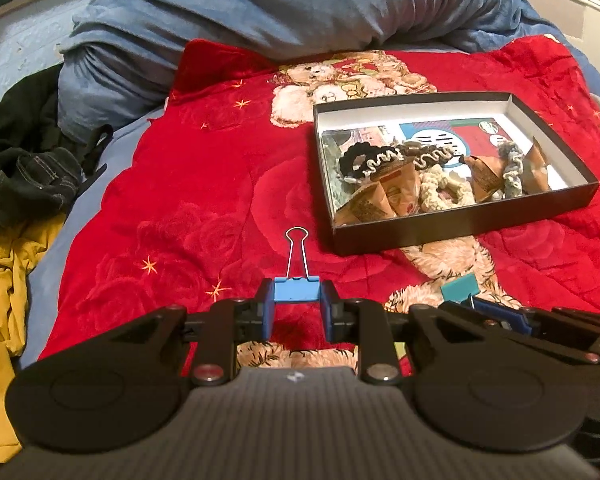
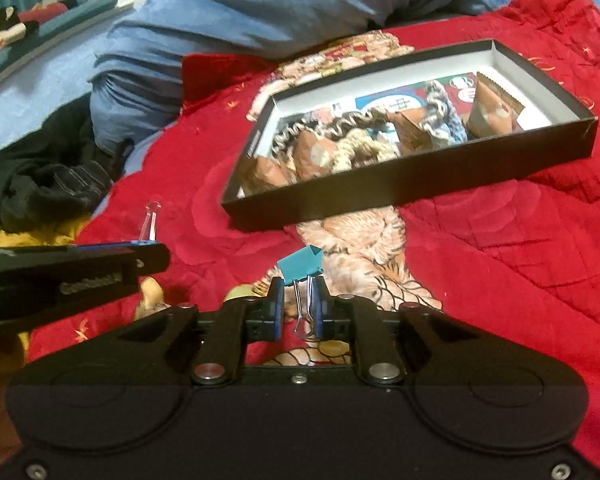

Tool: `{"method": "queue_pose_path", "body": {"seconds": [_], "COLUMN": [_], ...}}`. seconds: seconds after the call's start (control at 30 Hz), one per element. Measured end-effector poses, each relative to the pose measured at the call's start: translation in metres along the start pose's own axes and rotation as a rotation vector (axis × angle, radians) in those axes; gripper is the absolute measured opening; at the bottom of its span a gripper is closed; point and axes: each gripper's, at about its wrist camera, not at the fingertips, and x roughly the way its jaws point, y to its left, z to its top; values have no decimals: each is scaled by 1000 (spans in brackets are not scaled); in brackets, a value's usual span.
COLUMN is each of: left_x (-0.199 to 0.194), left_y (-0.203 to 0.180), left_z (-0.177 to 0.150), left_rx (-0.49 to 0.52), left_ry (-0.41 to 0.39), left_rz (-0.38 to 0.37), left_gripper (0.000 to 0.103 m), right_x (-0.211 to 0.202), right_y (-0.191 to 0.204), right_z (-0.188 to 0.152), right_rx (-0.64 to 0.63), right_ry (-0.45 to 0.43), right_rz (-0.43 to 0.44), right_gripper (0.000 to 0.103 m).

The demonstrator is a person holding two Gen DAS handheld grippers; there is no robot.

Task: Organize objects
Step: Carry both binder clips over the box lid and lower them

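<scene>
Left tongs (image 1: 296,312) grip a blue clip (image 1: 296,290) by its body, right tongs (image 2: 298,304) pinch a teal clip (image 2: 302,266) by its wire handles – both held just short of the box (image 1: 460,230) on the bed, likely bound there

Left tongs (image 1: 296,312) clamped, right tongs (image 2: 298,306) pinched narrow, both angled downward

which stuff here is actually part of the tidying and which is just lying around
Part of the job:
- blue metal binder clip, in the left hand-held gripper
- teal metal binder clip, in the right hand-held gripper
- shallow black cardboard box

Just lying about:
- dark denim garment
- mustard yellow cloth
- rumpled blue duvet
</scene>
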Motion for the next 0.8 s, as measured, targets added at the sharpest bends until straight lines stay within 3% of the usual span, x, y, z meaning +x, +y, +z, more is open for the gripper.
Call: {"method": "queue_pose_path", "body": {"seconds": [0.5, 0.8], "left_x": [-19, -41], "left_y": [16, 13], "left_z": [12, 65], "left_rx": [-56, -25], "left_ry": [-96, -260], "left_rz": [-44, -184], "left_gripper": [27, 27], "right_x": [-43, -85], "right_y": [7, -17], "right_z": [31, 97], "right_rx": [9, 12], "right_ry": [-90, -209], "right_rz": [125, 128], "right_gripper": [14, 14]}}
